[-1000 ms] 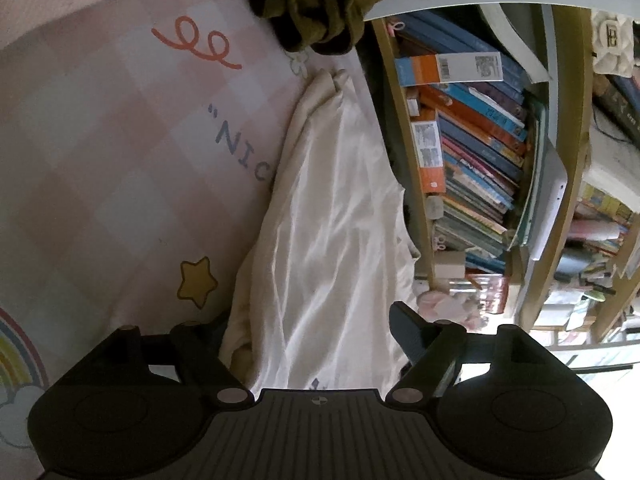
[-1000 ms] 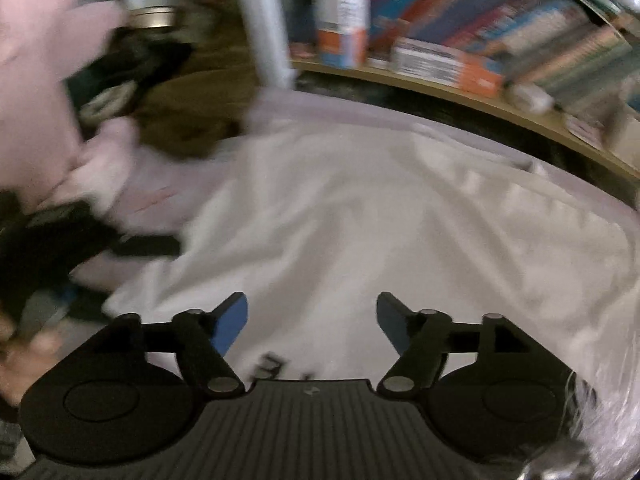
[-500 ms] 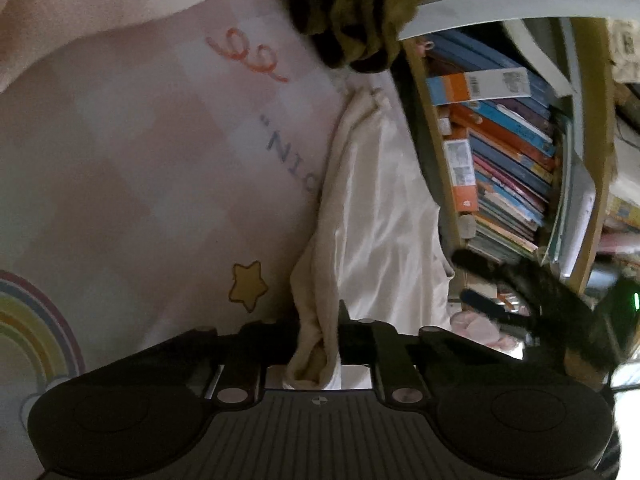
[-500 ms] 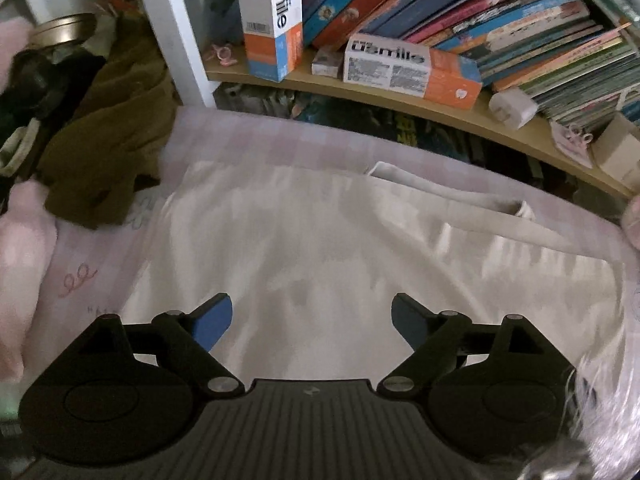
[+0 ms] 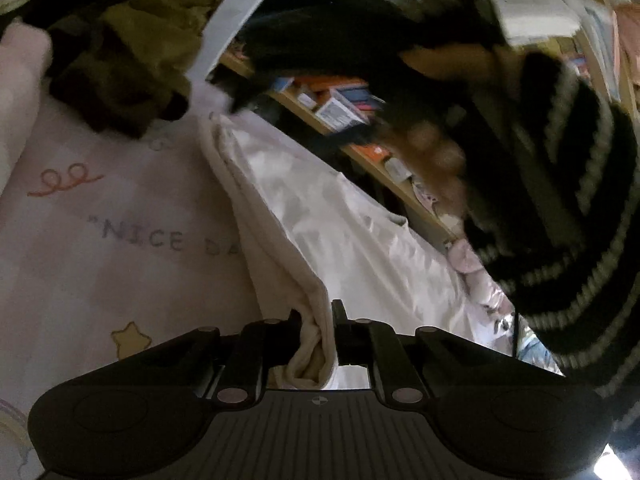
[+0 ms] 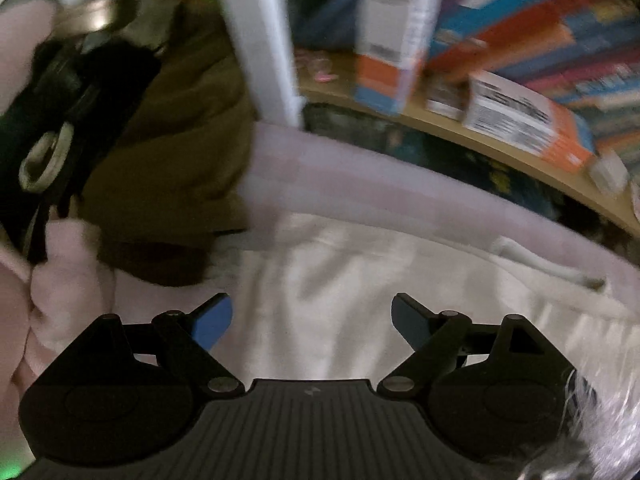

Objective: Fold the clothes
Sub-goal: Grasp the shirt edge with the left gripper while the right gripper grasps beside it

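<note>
Cream cotton garment (image 5: 340,236) lies spread on the pale pink checked bedsheet (image 5: 100,248) ahead of the left gripper (image 5: 316,332), its near edge bunched and clamped between the black fingers. A second ago those jaws stood wide with the cloth flat under them; they closed on the fold half a second ago. The pinched edge now stands raised off the sheet in a ridge running away from the gripper. A black, grey-striped knitted sleeve (image 5: 560,208) crosses above and to the right, where earlier only the wooden bookshelf (image 5: 360,152) showed.

From the right wrist, the right gripper (image 6: 312,316) hangs released, blue-padded fingers wide apart and nothing between them, slightly wider than a second ago. The cream garment (image 6: 340,300) lies beneath and ahead. An olive-brown heap of clothing (image 6: 172,184) now sits ahead to the left, nearer than before.
</note>
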Demonstrator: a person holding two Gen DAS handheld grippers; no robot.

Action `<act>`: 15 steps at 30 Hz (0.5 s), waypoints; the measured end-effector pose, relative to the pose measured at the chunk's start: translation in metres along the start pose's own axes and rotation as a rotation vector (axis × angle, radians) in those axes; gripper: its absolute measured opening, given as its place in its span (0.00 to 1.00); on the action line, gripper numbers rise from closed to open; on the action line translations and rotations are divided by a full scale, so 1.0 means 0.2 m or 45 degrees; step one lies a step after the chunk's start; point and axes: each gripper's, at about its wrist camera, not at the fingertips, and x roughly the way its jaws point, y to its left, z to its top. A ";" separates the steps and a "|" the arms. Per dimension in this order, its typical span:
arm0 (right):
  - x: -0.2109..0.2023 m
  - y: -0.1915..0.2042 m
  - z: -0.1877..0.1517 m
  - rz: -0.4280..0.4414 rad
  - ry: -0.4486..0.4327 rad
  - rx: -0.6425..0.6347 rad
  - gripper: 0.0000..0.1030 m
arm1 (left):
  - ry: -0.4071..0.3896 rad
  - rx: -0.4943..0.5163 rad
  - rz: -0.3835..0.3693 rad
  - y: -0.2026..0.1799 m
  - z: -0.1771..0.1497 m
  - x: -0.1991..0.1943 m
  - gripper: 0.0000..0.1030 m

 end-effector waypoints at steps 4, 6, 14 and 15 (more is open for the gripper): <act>0.09 0.14 0.01 -0.025 0.063 -0.110 0.81 | 0.008 0.031 -0.001 -0.02 -0.01 0.01 0.10; 0.12 0.18 0.00 -0.040 0.076 -0.137 0.81 | 0.010 0.030 0.002 -0.02 -0.01 0.01 0.10; 0.22 0.20 -0.02 -0.106 0.129 -0.153 0.81 | 0.017 0.036 0.006 -0.03 -0.03 0.01 0.10; 0.23 0.20 -0.02 -0.110 0.134 -0.149 0.81 | 0.019 0.040 0.005 -0.04 -0.04 0.01 0.10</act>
